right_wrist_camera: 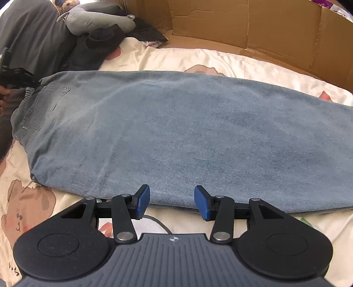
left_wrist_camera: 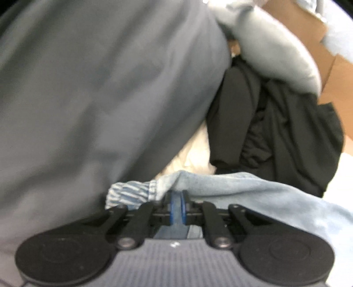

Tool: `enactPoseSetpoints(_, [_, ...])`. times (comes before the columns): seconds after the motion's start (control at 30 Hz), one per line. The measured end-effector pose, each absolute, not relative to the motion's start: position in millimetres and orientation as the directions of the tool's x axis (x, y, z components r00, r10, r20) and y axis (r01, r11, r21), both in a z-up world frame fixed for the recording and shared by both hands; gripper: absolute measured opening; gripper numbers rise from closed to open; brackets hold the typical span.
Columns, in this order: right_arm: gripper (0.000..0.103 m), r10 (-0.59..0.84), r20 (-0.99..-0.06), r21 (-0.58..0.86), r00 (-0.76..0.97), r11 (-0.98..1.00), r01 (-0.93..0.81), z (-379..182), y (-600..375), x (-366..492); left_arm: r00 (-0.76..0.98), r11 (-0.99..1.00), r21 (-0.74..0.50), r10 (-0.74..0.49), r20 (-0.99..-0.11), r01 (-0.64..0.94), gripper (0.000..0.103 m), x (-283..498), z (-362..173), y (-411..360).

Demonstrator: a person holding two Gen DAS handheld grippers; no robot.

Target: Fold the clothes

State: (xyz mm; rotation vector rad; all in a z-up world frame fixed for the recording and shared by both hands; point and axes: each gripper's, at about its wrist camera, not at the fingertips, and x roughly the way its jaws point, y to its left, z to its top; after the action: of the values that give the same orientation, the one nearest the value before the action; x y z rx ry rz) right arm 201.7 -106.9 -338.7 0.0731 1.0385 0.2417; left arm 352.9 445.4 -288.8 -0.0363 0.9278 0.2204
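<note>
Light blue jeans (right_wrist_camera: 176, 132) lie folded lengthwise across a cream printed sheet (right_wrist_camera: 176, 59), back pocket to the left. My right gripper (right_wrist_camera: 172, 203) is open over their near edge, blue pads (right_wrist_camera: 141, 203) apart with nothing between them. At the far left edge of the right wrist view, my left gripper (right_wrist_camera: 15, 75) sits at the waistband with a hand behind it. In the left wrist view the left gripper (left_wrist_camera: 176, 205) is shut on the jeans (left_wrist_camera: 253, 189) at the waistband, beside its striped lining (left_wrist_camera: 128, 194).
A large grey garment (left_wrist_camera: 88, 99) fills the left of the left wrist view, beside black clothes (left_wrist_camera: 275, 132). A grey neck pillow (right_wrist_camera: 94, 19) and dark clothes (right_wrist_camera: 39, 44) pile at the back left. A cardboard wall (right_wrist_camera: 264, 33) borders the far side. A thin cable (right_wrist_camera: 158, 223) crosses the sheet.
</note>
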Motion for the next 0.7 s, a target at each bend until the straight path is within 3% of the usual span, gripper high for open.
enactPoseSetpoints(0.17, [0.052,0.237,-0.845,0.181,0.479,0.970,-0.161,-341.2,-104.5,202.8,0.633,0.992,-0.034,0.051,-0.772,-0.121,0.010,338.2,-283.5,426.8])
enactPoseSetpoints(0.33, [0.052,0.238,-0.850,0.176,0.469,0.969,-0.173,-343.7,-101.0,202.6,0.567,0.992,0.054,0.109,-0.817,-0.113,0.013,356.2,-318.5,417.2])
enactPoseSetpoints(0.5, [0.052,0.238,-0.853,0.176,0.464,0.969,-0.173,-344.7,-101.8,202.3,0.558,0.990,0.055,0.119,-0.821,-0.129,0.012,374.9,-349.2,418.2])
enactPoseSetpoints(0.7, [0.052,0.239,-0.851,0.172,0.467,0.968,-0.183,-343.8,-101.4,199.6,0.595,0.987,0.103,0.158,-0.788,-0.126,0.012,363.5,-333.7,408.9])
